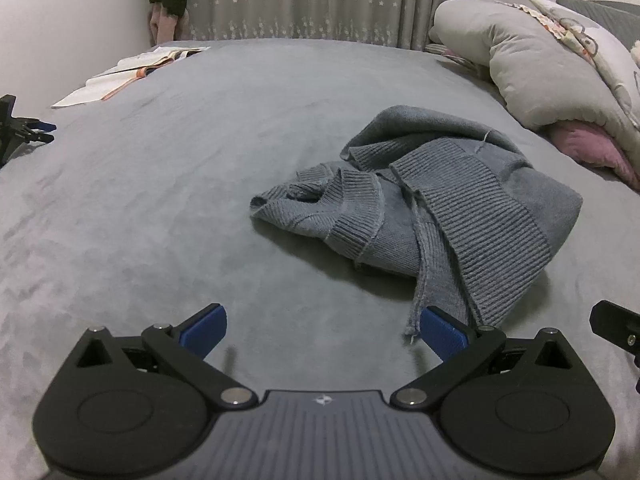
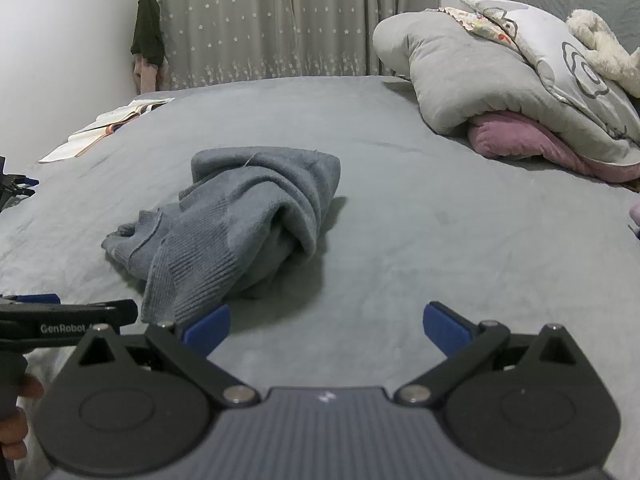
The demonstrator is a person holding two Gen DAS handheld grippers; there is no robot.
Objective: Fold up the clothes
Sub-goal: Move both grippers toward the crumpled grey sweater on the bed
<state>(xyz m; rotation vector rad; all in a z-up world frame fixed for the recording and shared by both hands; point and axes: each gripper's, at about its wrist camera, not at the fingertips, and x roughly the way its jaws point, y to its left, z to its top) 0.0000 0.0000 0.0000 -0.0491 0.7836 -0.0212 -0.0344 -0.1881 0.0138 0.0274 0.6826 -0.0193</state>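
Bed (image 1: 160, 200) w/ crumpled sweater (image 1: 420, 208); L gripper (image 1: 323, 330) & R gripper (image 2: 326, 328) fingers spread, empty.

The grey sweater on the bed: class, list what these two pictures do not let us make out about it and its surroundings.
- Sweater: crumpled in both views; its own folds hide the front, back and one sleeve.
- Open book: print too small in both views.
- Pink cushion: mostly covered by the grey quilt.
- Left gripper and right gripper: both open, empty; only a bit of one hand shows.
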